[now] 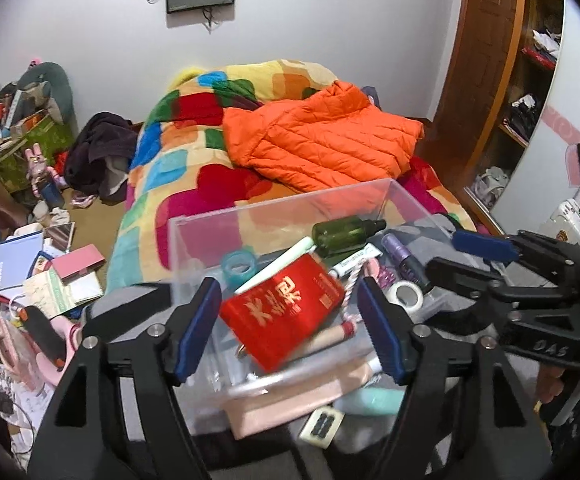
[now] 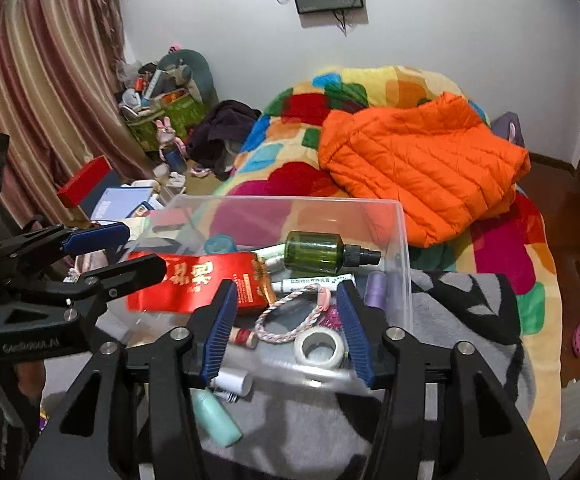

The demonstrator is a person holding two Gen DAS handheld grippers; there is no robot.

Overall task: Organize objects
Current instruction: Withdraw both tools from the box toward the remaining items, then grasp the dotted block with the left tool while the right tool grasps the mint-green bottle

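Observation:
A clear plastic bin (image 1: 193, 240) (image 2: 404, 264) sits on a grey blanket on the bed. In it lie a red box with gold characters (image 1: 285, 308) (image 2: 193, 284), a green spray bottle (image 1: 346, 232) (image 2: 322, 256), a white tape roll (image 1: 406, 294) (image 2: 320, 346), a braided bracelet (image 2: 285, 320), a purple tube (image 2: 378, 290) and a teal ring (image 1: 239, 266). My left gripper (image 1: 290, 332) is open above the bin; the blurred red box lies between its pads, untouched. My right gripper (image 2: 287, 332) is open over the bracelet and tape.
A mint bottle (image 2: 213, 416) and a white tube (image 2: 231, 382) lie outside the bin's near wall. An orange puffer jacket (image 1: 322, 136) lies on the colourful blanket. Books and boxes (image 1: 49, 264) clutter the left. A wooden wardrobe (image 1: 502, 80) stands at right.

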